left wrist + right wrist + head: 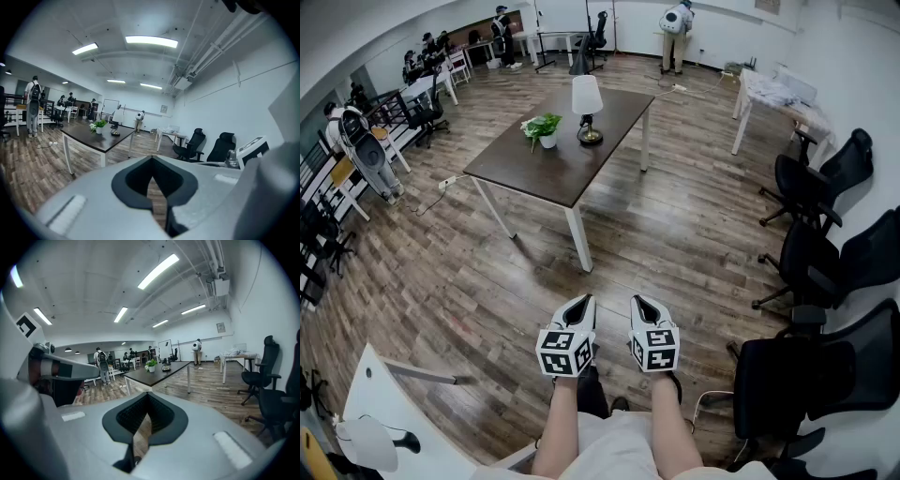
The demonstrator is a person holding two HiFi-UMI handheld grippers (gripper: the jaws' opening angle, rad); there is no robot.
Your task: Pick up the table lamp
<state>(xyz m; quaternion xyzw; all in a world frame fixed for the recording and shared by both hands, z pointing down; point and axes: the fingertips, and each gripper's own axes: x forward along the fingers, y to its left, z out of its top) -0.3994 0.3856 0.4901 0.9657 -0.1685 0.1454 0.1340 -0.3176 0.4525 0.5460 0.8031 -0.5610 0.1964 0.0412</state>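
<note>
Head view: I've got the left gripper (584, 302) and right gripper (643, 302) side by side low over the wood floor. The lamp (587, 105) stands well away on the dark table (534, 173), just beside a potted plant (543, 128). Left gripper view shows the jaws closed on nothing with the lamp (114, 129) small and far off on the table. Right gripper view is the same deal, jaws shut and empty, lamp (166, 364) far ahead.

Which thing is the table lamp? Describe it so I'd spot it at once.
Find the dark brown white-legged table mid-room. Two things stand on it: a leafy green plant in a white pot and, beside it, the table lamp. The lamp alone has a white shade on a dark stem with a round base.
</note>
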